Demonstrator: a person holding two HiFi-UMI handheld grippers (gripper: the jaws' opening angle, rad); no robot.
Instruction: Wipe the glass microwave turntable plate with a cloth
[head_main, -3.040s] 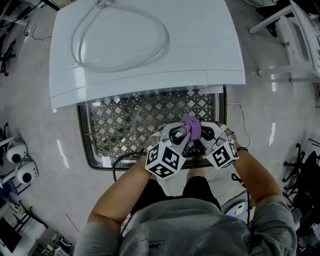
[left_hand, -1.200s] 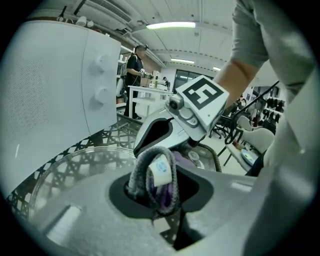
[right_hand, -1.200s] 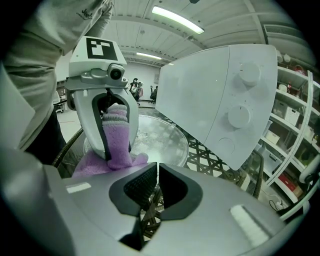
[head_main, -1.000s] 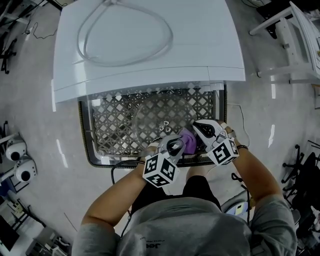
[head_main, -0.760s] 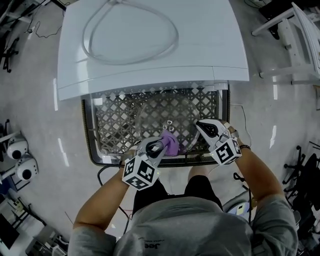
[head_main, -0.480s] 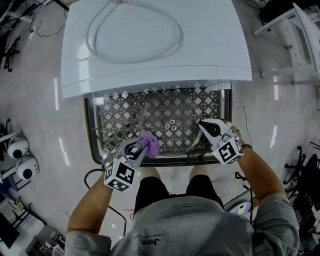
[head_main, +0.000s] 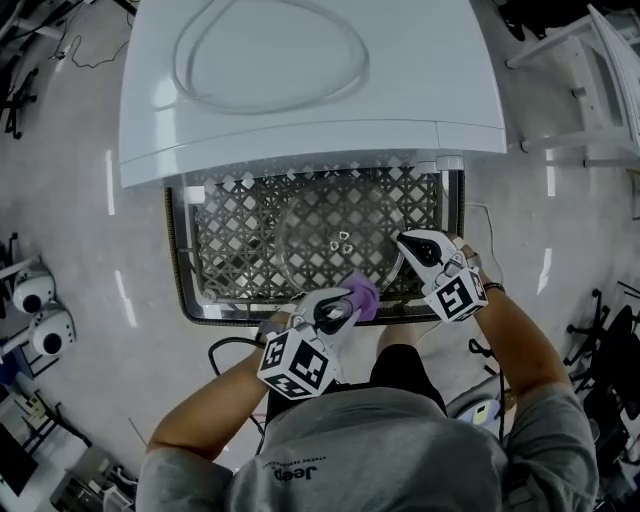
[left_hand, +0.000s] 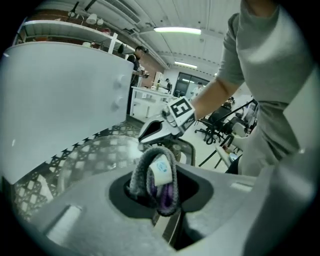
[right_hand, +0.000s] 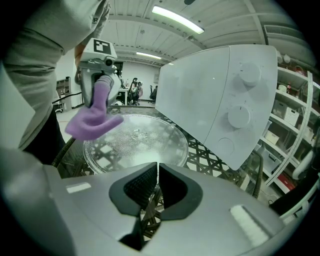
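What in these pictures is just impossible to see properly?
- Head view: part of the glass plate's near rim, covered by the cloth and left hand-held gripper.
- Left gripper view: the print on the cloth's label, too blurred.
- Right gripper view: whether the right hand-held gripper pinches the plate's rim; its own body covers it.

The plate (head_main: 340, 243) is a round disc of clear glass with small bumps at its middle, lying flat on a dark lattice rack (head_main: 215, 250). The cloth (head_main: 361, 294) — purple and fuzzy, with a grey knitted edge and a small white label — is pinched in the left tongs (head_main: 345, 303). Its loose flap spreads over the plate's near rim; whether it touches the glass cannot be told.
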